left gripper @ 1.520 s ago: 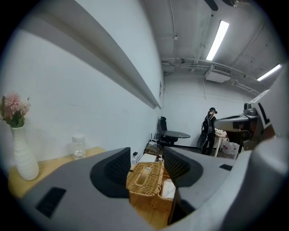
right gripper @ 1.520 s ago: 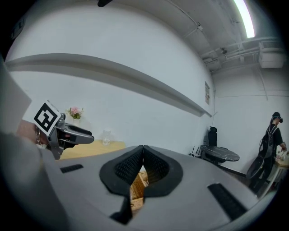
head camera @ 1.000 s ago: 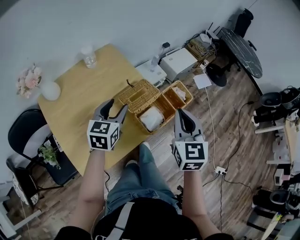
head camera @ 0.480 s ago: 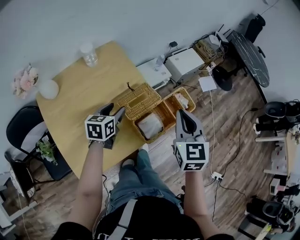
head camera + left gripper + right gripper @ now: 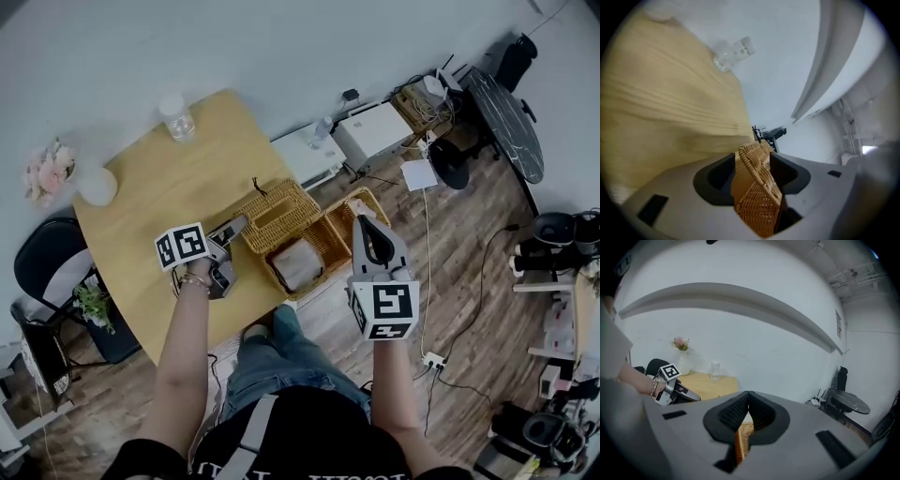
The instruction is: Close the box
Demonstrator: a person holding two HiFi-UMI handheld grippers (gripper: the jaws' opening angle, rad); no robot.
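The wicker box [image 5: 309, 246] sits open at the table's corner, just ahead of both claws and between them. It holds a pale bundle [image 5: 298, 264]. Its left lid [image 5: 274, 208] is tipped up on edge and runs straight into the left gripper [image 5: 236, 228].

In the left gripper view, the left lid [image 5: 758, 192] fills the gap between the two dark pads. The left gripper [image 5: 752, 161] is clenched on this woven flap, pressing on both of its faces. The box's right lid [image 5: 362, 199] lies folded outward, directly under and just beyond the tips of the right gripper [image 5: 364, 225].

In the right gripper view, the right gripper [image 5: 748, 394] has its ribbed pads pressed together at the tips, grasping nothing. A strip of wicker shows through the slot behind the tips, below the claw rather than in it.

The wooden table [image 5: 155, 211] spreads out to the left of the left gripper. A clear bottle [image 5: 176, 116] stands well beyond that claw at the far edge. A white vase [image 5: 97, 185] with pink flowers [image 5: 47, 171] stands farther to the left.

Seen from the right claw, the left gripper [image 5: 674, 383] lies off to its left, with the bottle [image 5: 715, 370] behind it.
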